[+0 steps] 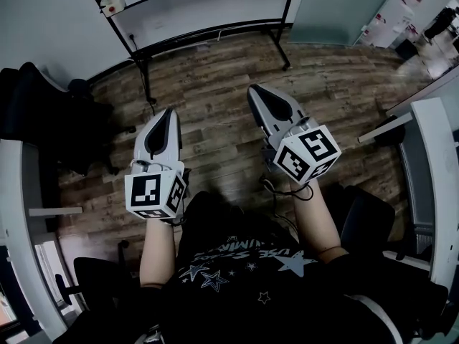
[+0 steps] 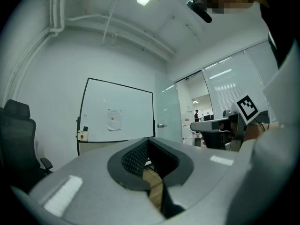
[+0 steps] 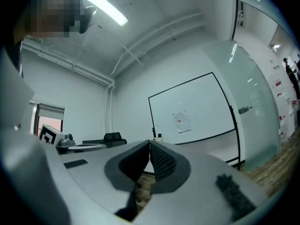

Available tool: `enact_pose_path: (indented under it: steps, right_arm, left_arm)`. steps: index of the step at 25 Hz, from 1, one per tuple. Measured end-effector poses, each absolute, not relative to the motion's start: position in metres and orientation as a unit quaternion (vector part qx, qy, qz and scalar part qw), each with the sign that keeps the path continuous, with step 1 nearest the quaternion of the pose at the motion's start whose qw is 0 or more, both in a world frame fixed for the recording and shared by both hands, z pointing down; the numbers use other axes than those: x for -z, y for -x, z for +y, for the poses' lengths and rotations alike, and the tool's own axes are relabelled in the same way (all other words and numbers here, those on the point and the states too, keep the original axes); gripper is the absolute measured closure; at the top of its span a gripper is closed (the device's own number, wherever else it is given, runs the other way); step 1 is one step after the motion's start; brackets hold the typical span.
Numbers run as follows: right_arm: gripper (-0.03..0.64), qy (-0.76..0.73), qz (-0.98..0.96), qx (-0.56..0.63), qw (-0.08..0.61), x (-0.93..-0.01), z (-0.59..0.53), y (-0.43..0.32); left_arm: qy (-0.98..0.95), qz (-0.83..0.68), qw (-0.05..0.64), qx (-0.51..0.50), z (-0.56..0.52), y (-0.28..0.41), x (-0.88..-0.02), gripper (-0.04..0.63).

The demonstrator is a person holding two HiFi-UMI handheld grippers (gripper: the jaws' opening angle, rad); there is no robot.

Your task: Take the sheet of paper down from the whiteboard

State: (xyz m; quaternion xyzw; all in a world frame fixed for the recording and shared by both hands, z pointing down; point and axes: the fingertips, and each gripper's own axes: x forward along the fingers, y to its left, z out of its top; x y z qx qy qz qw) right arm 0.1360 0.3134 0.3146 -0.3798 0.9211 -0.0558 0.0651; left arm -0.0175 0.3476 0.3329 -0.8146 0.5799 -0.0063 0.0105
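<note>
A white sheet of paper with a small red mark hangs in the middle of the black-framed whiteboard, some way ahead of both grippers. The right gripper view shows the same sheet on the whiteboard. From the head view I see only the lower part of the whiteboard on its stand; the sheet is out of frame. My left gripper and right gripper are held level, side by side, pointing at the board. Both are shut with nothing between the jaws.
A small white and red holder sticks to the board's lower left. A black office chair stands at the left, white desks at both sides, and a frosted glass door right of the board. Wood floor lies between me and the board.
</note>
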Motion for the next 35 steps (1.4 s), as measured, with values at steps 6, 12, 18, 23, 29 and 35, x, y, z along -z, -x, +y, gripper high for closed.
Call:
enact_pose_path:
  steps: [6,12,18,23,29,35]
  right_arm:
    - [0.6,0.382,0.919,0.071,0.063,-0.327,0.294,-0.129]
    - [0.6,0.383,0.92,0.062,0.051,-0.327,0.267,-0.111]
    - [0.6,0.386,0.919,0.064,0.039,-0.331,0.221,-0.088]
    - [0.6,0.386,0.919,0.07,0.029,-0.34,0.173,-0.058]
    - [0.6,0.396,0.915,0.072,0.023,-0.339,0.115,-0.031]
    - [0.6,0.411,0.908,0.073,0.027,-0.331,0.059,-0.009]
  left_arm:
    - [0.818,0.574,0.019,-0.002,0.339,0.022,-0.331,0.586]
    - [0.818,0.575,0.005,-0.008,0.306,0.039,-0.339,0.586]
    - [0.821,0.571,-0.002,-0.013,0.26,0.059,-0.342,0.586]
    - [0.821,0.57,-0.011,-0.016,0.211,0.086,-0.352,0.586]
    - [0.822,0.569,-0.02,-0.018,0.155,0.116,-0.355,0.586]
    - [0.827,0.561,-0.02,-0.021,0.101,0.142,-0.35,0.586]
